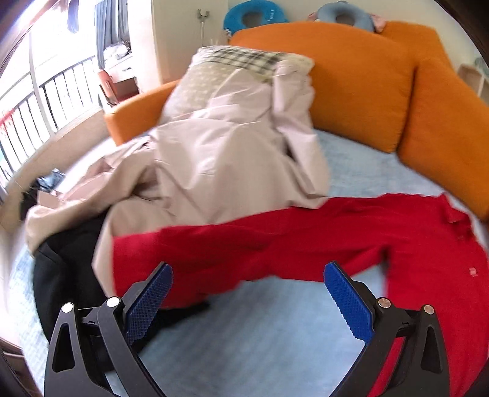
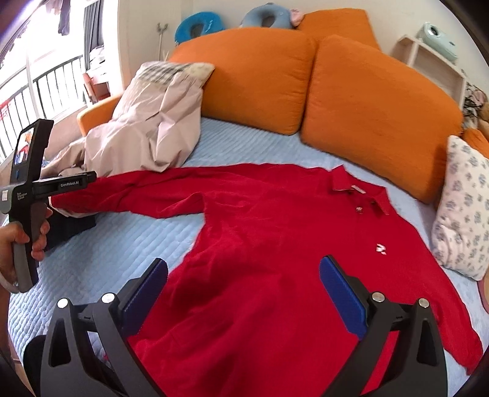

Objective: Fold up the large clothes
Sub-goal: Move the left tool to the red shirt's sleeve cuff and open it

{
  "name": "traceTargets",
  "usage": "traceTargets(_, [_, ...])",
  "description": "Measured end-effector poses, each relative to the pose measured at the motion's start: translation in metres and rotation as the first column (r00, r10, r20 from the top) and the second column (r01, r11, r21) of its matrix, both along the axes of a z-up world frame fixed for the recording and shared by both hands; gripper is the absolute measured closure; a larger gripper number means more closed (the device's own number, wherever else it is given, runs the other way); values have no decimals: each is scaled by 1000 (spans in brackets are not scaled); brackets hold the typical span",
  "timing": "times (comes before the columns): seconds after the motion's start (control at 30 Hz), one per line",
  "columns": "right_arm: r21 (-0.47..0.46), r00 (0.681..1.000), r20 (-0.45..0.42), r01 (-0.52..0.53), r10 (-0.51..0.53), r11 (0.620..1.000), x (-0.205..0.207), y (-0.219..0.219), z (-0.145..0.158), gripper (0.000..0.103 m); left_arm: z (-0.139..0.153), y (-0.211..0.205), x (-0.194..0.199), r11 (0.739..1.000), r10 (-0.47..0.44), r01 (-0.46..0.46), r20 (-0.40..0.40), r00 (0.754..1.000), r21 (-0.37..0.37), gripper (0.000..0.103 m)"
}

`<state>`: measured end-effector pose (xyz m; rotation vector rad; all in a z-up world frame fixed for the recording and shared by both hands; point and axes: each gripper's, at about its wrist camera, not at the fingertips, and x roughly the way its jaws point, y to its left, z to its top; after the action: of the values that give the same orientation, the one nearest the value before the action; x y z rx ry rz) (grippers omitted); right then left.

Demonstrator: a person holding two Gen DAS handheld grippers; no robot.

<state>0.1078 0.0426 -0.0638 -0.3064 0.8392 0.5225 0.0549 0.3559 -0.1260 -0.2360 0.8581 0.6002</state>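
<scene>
Bright daylight floods in from the window on the left, black railing bars across it and dark curtains hanging beside. Big orange cushions line up against the pale wall, a quilted light-blue bed cover spreads below, and a white shelf unit stands in the far right corner.

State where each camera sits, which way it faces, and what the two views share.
Left wrist: on the left gripper, facing the red shirt sleeve and beige garment; its open fingers show.
Right wrist: on the right gripper, above the shirt body, facing orange cushions; a hand shows.
Shared: shirt, beige garment, cushions, blue bedcover.
</scene>
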Motion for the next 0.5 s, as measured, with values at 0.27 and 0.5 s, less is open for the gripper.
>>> traceTargets(0.27, [-20, 998, -46, -44, 43, 999, 5, 44, -26, 5, -21, 36, -7, 997, 66, -64, -50, 997, 36, 2])
traceTargets(0.5, [-49, 995, -70, -76, 73, 996, 4, 64, -44, 5, -36, 48, -14, 991, 118, -113, -85, 989, 66, 2])
